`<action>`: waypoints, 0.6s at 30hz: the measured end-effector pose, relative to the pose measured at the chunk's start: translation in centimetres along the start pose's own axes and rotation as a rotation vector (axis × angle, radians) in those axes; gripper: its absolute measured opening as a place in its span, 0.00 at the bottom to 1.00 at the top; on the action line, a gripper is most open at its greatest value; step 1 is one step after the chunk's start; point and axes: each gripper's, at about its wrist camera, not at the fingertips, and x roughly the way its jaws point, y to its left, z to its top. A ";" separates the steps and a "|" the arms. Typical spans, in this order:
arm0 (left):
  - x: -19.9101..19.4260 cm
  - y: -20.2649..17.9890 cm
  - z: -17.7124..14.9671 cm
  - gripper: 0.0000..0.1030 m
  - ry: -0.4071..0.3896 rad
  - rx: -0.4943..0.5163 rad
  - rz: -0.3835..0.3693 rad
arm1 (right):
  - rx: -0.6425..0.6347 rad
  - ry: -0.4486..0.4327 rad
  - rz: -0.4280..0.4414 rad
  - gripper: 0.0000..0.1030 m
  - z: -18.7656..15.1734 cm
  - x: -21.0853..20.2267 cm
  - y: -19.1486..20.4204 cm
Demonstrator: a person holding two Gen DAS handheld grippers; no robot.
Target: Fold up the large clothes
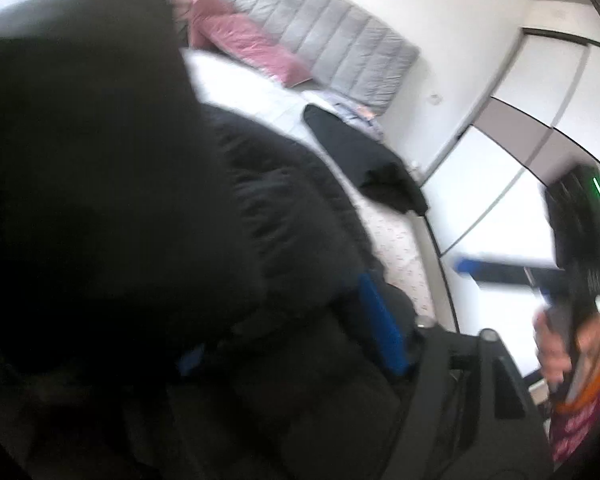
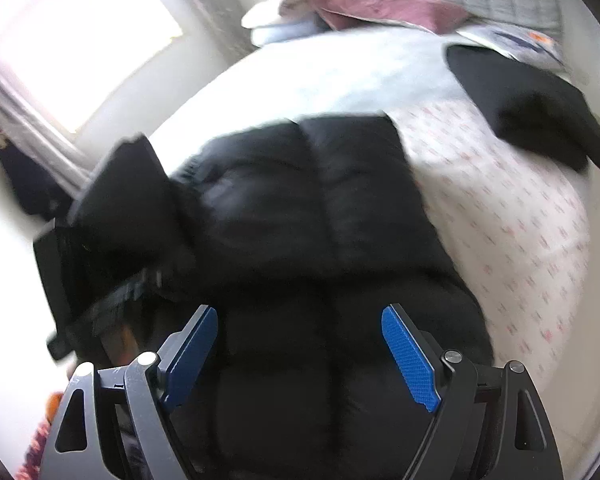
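Note:
A black puffer jacket (image 2: 320, 208) lies spread on the bed. In the right wrist view my right gripper (image 2: 300, 356) hangs just above its near part, open, blue pads wide apart and nothing between them. The left gripper's black body (image 2: 112, 208) shows blurred at the jacket's left edge. In the left wrist view the jacket (image 1: 140, 200) fills the left side and bulges over my left gripper (image 1: 284, 340). One blue pad (image 1: 380, 320) shows clearly and the other is almost hidden by fabric. Its jaws stand wide apart and do not press the jacket.
A folded black garment (image 2: 532, 108) lies at the bed's far right on the patterned sheet (image 2: 500, 208). A pink quilt (image 2: 380, 0) and a grey padded headboard (image 1: 320, 28) are at the far end. A bright window (image 2: 80, 40) is left, white wardrobe doors (image 1: 520, 160) right. A person's hand (image 1: 556, 344) holds a gripper handle.

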 end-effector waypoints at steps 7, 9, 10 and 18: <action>-3.4 0.0 -0.8 0.76 -0.029 0.027 -0.022 | -0.100 0.083 0.308 0.83 5.8 4.4 8.1; -4.2 0.6 -1.4 0.76 -0.043 0.024 -0.034 | -0.131 0.109 0.356 0.83 6.8 5.9 10.3; -4.5 0.8 -1.6 0.76 -0.050 0.028 -0.038 | -0.143 0.133 0.389 0.83 7.0 6.7 11.2; -4.5 1.5 -3.3 0.76 -0.046 0.020 -0.062 | -0.227 0.272 0.423 0.45 7.1 13.6 18.1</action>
